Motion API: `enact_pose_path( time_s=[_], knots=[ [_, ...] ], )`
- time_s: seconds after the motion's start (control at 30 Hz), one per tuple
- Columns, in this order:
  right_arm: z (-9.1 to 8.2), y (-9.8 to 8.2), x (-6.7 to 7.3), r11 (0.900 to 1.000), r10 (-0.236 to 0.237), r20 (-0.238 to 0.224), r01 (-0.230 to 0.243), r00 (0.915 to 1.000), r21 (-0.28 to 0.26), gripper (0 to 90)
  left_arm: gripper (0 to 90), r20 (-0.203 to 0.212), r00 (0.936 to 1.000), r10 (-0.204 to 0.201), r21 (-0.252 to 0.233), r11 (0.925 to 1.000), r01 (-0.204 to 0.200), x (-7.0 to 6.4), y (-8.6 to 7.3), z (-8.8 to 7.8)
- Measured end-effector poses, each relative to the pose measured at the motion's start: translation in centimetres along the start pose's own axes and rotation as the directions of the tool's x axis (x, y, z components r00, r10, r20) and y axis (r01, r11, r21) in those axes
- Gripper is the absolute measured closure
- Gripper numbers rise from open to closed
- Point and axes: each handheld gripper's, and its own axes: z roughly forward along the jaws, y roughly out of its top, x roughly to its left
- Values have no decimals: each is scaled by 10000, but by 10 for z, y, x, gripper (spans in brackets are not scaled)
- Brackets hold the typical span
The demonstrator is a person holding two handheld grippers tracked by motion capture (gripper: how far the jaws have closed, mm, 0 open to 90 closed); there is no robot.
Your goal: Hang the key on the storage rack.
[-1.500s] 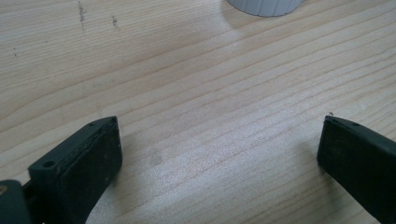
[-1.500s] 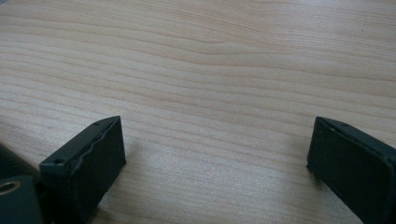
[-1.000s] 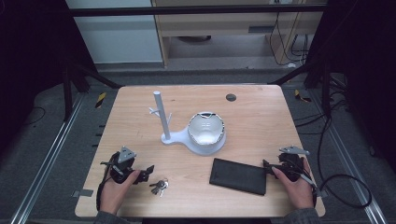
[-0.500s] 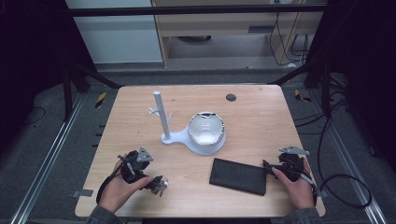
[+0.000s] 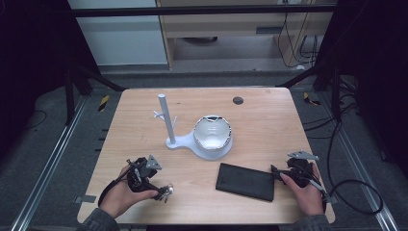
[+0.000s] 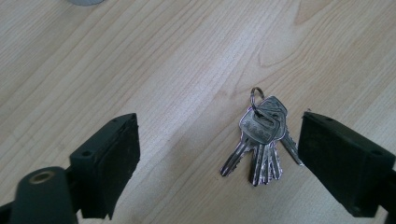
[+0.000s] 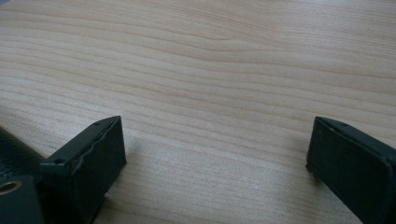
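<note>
**Keys between the left jaws, not yet gripped**

While the left gripper (image 6: 219, 154) hung over the near left part of the table (image 5: 269, 115), its jaws stood wide and had just been closing a little, with the bunch of keys (image 6: 261, 140) lying between them but nearer the right-hand jaw as the left gripper view showed it. No pad touched metal. Ring end pointed away from the camera, blades fanned back toward it, so the bunch's long axis ran roughly along the jaws' reach, not across the gap. In the high view the keys (image 5: 166, 191) lay flat on the wood just off the left gripper's (image 5: 156, 187) tips. Left hand was plainly the nearer one; my reading: a small shift toward that right-hand jaw would centre the bunch before closing.

Right gripper (image 5: 275, 172) rested at the near right, jaws wide on bare wood, just beside the end of the black case (image 5: 245, 182).

Farther off: white stand (image 5: 166, 122) with its upright post, its bowl (image 5: 212, 134) touching the base. Well beyond, a small dark disc (image 5: 237, 100) near the far edge.
</note>
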Motion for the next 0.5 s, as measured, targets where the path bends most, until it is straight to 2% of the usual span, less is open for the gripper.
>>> enact_pose_path(
  time_s=[0.17, 0.3, 0.5],
  knots=[
    [0, 0, 0, 10000, 14, -5, -14, 10000, 0, 48, 201, 190, 9998, 86, 197, 9998, -89, -1, 1, 1],
    [0, 0, 0, 10000, 16, -3, -16, 10000, 3, 48, 243, 245, 9990, 363, 379, 9986, -372, -5, 3, 0],
    [-1, 0, 0, 10000, -6, -13, 6, 10000, 7, 48, 292, 274, 9993, 254, 564, 9980, -269, -6, 2, 0]
  ],
)
